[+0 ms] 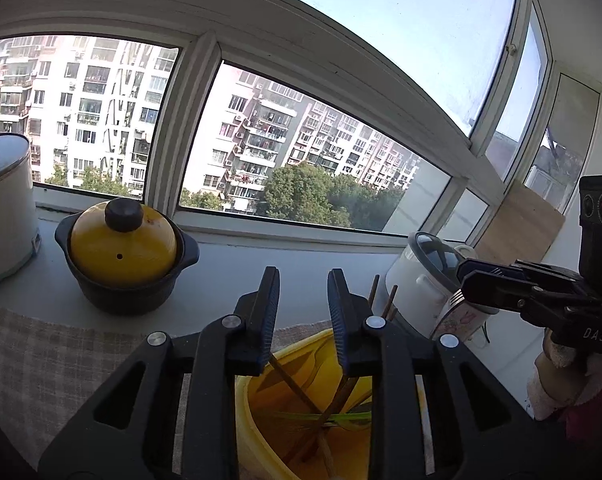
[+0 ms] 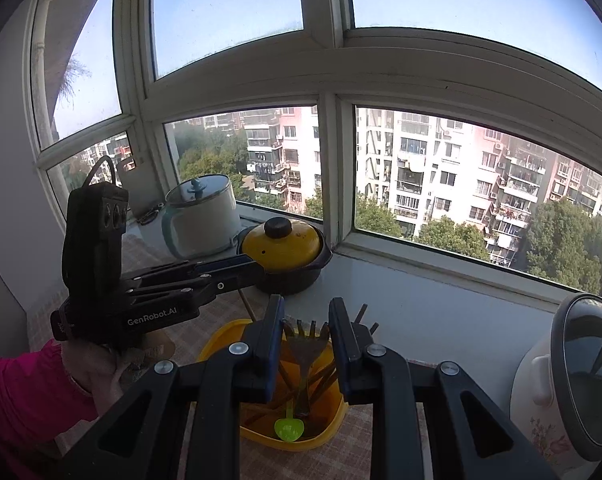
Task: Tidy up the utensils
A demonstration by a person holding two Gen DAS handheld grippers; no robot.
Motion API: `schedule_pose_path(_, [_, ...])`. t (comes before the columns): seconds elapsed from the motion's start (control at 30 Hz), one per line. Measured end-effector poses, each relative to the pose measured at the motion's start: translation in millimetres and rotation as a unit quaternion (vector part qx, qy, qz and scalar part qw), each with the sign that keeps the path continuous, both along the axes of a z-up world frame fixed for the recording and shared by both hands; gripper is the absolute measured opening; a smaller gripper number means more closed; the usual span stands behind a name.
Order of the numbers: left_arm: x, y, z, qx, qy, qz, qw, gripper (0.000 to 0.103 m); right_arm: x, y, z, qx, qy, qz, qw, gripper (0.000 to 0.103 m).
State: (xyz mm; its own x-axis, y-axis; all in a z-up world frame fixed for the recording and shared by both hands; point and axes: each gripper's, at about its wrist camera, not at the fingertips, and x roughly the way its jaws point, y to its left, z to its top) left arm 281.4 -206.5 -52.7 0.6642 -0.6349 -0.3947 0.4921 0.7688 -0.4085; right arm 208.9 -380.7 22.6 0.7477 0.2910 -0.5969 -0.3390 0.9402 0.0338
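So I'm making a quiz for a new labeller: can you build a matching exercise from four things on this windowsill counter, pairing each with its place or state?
Things:
1. yellow plastic tub
2. black clay pot with yellow lid
3. small green plastic spoon
4. white floral rice cooker

Places or states:
A. at the far right of the counter
B. lying at the bottom of the tub
C. lid on, beside the tall white pot with the glass lid
D. holding wooden chopsticks and a fork

Pairs: 1-D, 2-C, 3-B, 4-A
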Motion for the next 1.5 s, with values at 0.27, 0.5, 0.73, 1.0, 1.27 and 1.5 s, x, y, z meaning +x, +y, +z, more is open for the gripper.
schedule_pose_path(0.27, [-15, 25, 15, 0.007, 0.0, 0.015, 0.9999, 0.024, -10, 2, 5, 0.003, -0.003, -0.013, 1.0, 0.036])
schedule_pose_path(0.5, [-39, 61, 25, 0.021, 0.003, 0.03, 0.9993, 0.024, -27, 10, 10, 0.008, -0.006, -0.026, 1.0, 0.04])
schedule_pose_path(0.73, [-63, 104, 22, 0.045, 0.025, 0.047, 0.9976, 0.032, -52, 36, 2, 0.005, -0.001, -0.032, 0.999, 0.058])
schedule_pose_path(1.0, [-94, 157, 11, 0.078, 0.051, 0.059, 0.9938, 0.045, -80, 79, -7, 0.004, 0.011, -0.003, 1.0, 0.08])
schedule_pose_path(1.27, [-121, 206, -10, 0.118, 0.09, 0.074, 0.9861, 0.045, -89, 134, -33, -0.019, 0.05, 0.019, 0.998, 0.086])
schedule_pose_path(1.5, [-139, 249, -36, 0.127, 0.131, 0.095, 0.9786, 0.045, -84, 184, -67, -0.061, 0.089, 0.056, 0.993, 0.085])
